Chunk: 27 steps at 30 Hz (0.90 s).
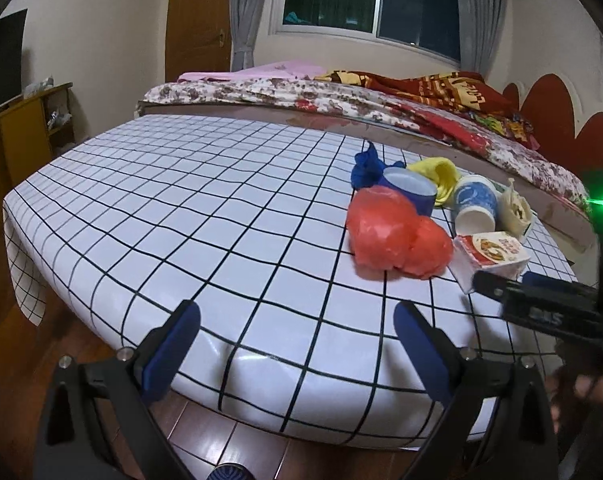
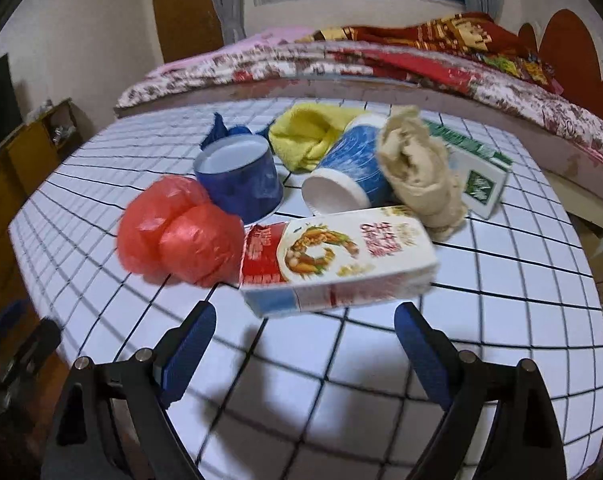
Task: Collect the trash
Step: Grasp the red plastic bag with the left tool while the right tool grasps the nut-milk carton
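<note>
On the checked table (image 2: 501, 320) the trash sits bunched together. Taking the white food carton (image 2: 337, 256) as the marker: the red plastic bag (image 2: 177, 240) touches its left end, the dark blue cup (image 2: 241, 180) stands just behind that, a tipped blue-and-white cup (image 2: 349, 176) lies behind the carton, and a beige crumpled wad (image 2: 421, 176) is behind its right end. The left gripper (image 1: 297, 340) hangs spread near the table edge, well left of the carton. The right gripper (image 2: 305, 344) hovers spread just before the carton, empty.
</note>
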{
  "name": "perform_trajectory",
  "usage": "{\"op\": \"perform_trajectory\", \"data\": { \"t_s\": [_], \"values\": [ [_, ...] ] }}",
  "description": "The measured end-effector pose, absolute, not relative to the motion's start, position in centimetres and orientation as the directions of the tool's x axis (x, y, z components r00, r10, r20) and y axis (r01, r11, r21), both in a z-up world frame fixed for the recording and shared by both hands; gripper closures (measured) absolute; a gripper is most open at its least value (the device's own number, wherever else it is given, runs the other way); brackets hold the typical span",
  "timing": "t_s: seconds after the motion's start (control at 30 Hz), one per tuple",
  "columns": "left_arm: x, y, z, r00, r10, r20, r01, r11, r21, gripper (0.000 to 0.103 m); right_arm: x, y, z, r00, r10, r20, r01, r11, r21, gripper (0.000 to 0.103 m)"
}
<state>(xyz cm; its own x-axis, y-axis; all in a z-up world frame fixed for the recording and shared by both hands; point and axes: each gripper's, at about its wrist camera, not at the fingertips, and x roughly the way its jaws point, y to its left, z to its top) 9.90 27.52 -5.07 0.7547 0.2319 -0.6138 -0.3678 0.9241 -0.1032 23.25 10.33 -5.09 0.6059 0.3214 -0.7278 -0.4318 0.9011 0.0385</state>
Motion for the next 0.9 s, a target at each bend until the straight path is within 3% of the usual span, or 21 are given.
{"op": "perform_trajectory", "data": {
  "t_s": [0.27, 0.43, 0.7, 0.9],
  "values": [
    [12.4, 26.8, -5.6, 0.758, 0.186, -0.625, -0.334, 0.934, -0.127, 0.005, 23.7, 5.7, -5.8, 0.623, 0.253, -0.74, -0.351, 0.936, 0.024, 0.011],
    [13.3, 25.4, -5.7, 0.768, 0.154, -0.622, -0.304, 0.942, -0.142, 0.005, 22.9, -1.0, -6.1, 0.657, 0.123, -0.744, -0.208, 0.978, -0.022, 0.011],
    [15.4, 23.8, -5.4, 0.767, 0.155, -0.623, -0.29, 0.949, -0.121, 0.005, 22.8, -0.4, -3.5, 0.674, 0.269, -0.688, -0.267, 0.957, 0.112, 0.011],
    [17.9, 23.7, -5.2, 0.756, 0.171, -0.632, -0.293, 0.952, -0.094, 0.005, 26.6, 2.6, -5.1, 0.642, 0.216, -0.735, -0.228, 0.97, 0.087, 0.011]
  ]
}}
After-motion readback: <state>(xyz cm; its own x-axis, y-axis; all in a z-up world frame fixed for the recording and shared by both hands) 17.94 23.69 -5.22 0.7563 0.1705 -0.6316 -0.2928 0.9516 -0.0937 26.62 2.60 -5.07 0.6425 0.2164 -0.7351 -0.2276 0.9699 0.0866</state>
